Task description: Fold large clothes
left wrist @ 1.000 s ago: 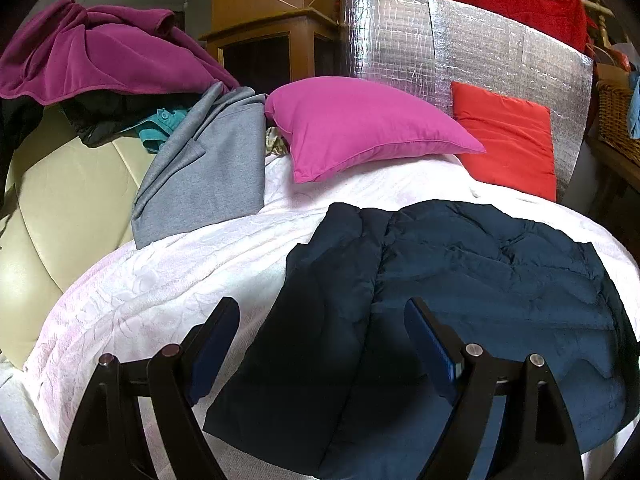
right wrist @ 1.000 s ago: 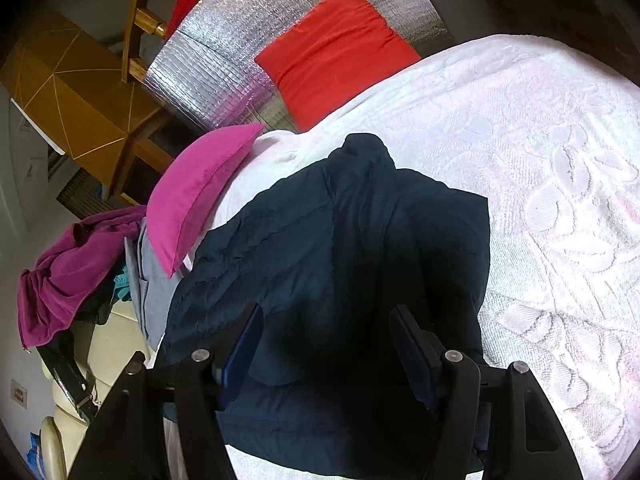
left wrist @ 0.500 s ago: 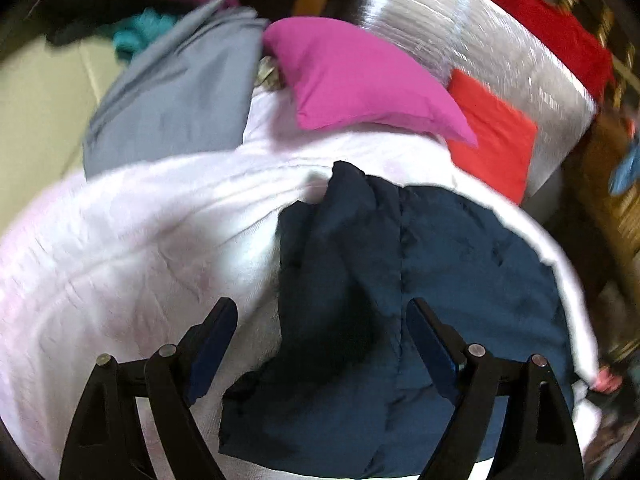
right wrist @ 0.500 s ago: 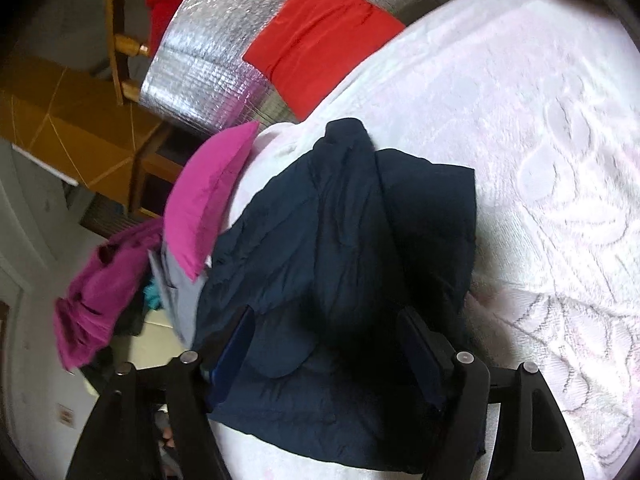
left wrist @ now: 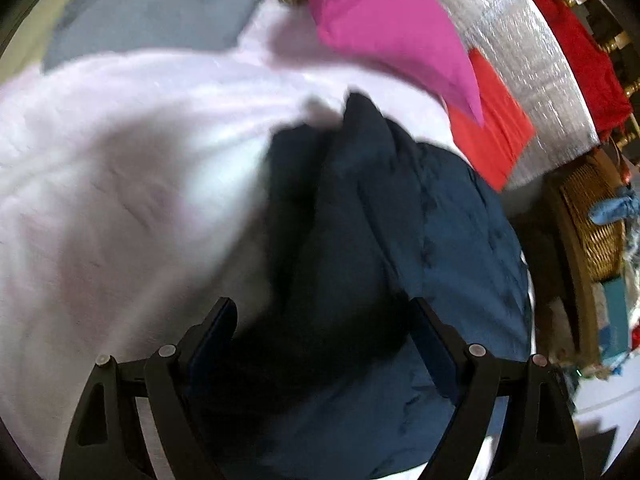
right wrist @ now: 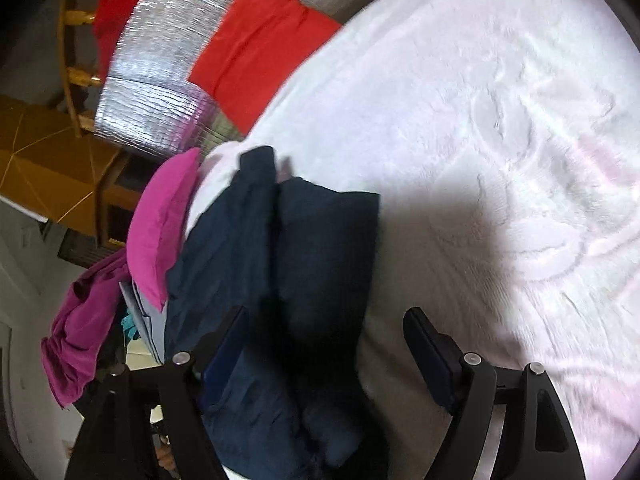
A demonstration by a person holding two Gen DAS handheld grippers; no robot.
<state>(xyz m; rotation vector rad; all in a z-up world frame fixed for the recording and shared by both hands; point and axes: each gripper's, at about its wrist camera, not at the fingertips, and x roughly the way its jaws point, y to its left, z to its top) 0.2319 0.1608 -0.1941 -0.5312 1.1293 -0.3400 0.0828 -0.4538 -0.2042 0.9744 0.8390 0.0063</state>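
Both claws, the left claw (left wrist: 324, 324) and right claw (right wrist: 324, 332), hang released above the navy jacket (left wrist: 400, 240) on the bed (right wrist: 500, 120), seemingly poised to fold it.

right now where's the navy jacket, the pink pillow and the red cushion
navy jacket (left wrist: 460, 240), left wrist view, on its quilted panel
pink pillow (left wrist: 384, 28), left wrist view, middle of its face
red cushion (right wrist: 260, 44), right wrist view, centre of its face
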